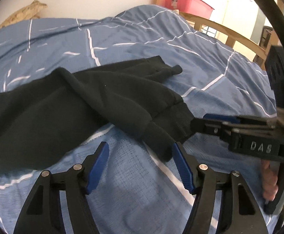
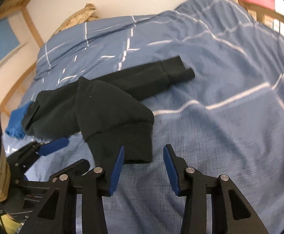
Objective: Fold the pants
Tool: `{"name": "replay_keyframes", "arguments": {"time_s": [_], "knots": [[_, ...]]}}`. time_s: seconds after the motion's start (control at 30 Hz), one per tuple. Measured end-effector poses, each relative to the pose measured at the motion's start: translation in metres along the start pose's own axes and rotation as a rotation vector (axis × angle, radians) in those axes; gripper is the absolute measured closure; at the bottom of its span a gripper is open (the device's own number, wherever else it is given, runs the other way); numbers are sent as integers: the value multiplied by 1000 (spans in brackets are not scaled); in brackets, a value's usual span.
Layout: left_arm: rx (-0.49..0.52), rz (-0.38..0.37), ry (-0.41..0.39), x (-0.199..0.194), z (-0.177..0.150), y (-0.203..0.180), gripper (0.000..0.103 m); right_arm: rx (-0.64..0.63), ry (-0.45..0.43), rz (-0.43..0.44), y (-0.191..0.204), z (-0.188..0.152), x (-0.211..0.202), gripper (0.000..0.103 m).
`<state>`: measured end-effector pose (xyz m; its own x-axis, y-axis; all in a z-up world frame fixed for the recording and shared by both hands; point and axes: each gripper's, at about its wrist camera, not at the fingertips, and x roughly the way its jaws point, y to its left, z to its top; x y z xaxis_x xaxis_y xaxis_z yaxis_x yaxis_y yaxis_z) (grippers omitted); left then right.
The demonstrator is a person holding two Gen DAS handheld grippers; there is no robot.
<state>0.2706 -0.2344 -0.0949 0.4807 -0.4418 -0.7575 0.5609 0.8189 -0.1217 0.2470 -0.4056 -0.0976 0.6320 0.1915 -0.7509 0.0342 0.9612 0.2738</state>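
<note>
Black pants (image 1: 73, 101) lie across a blue bed cover (image 1: 142, 185), partly folded, with the cuffed leg ends toward me. They also show in the right wrist view (image 2: 95, 107). My left gripper (image 1: 140, 152) is open just in front of the near cuff (image 1: 157, 136), its right finger beside it. My right gripper (image 2: 144, 154) is open, its left finger at the edge of the near cuff (image 2: 130, 140). The right gripper shows from the side in the left wrist view (image 1: 198, 123), its tip at the cuff. The left gripper shows in the right wrist view (image 2: 60, 152), jaws open.
A blue cloth (image 2: 17, 120) lies at the pants' far left end. A red bin (image 1: 185, 1) stands behind the wooden bed frame (image 1: 229, 31). A tan pillow (image 2: 79, 17) leans on the white wall.
</note>
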Motion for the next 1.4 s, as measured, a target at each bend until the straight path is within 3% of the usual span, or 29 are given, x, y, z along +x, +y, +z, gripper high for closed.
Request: {"name": "replay_keyframes", "arguments": {"time_s": [0.23,0.33,0.37,0.47,0.53,0.67,0.93,1.1,1.4], "knots": [[-62,-18,37,21,10,5,42,55,35,89,-10,-2,25,69],[-99,-52,64,29,13,9,54,83,49,110,-14,-1,33,72],[-110,-65,72,32,14,10,62,93,57,121,-15,0,36,73],[-103,-80,83,30,18,8,79,110,62,143,-16,0,39,85],[-78,-75,62,22,25,5,83,121,50,159,-16,-1,34,90],[-9,-71,16,5,57,-7,85,155,-11,158,-14,7,17,91],[171,47,-2,19,133,-25,86,183,-86,73,-15,70,4,92],[179,65,42,50,161,-22,86,208,-90,59,-28,105,17,92],[180,61,106,99,182,-25,84,253,-81,22,-52,118,42,92]]}}
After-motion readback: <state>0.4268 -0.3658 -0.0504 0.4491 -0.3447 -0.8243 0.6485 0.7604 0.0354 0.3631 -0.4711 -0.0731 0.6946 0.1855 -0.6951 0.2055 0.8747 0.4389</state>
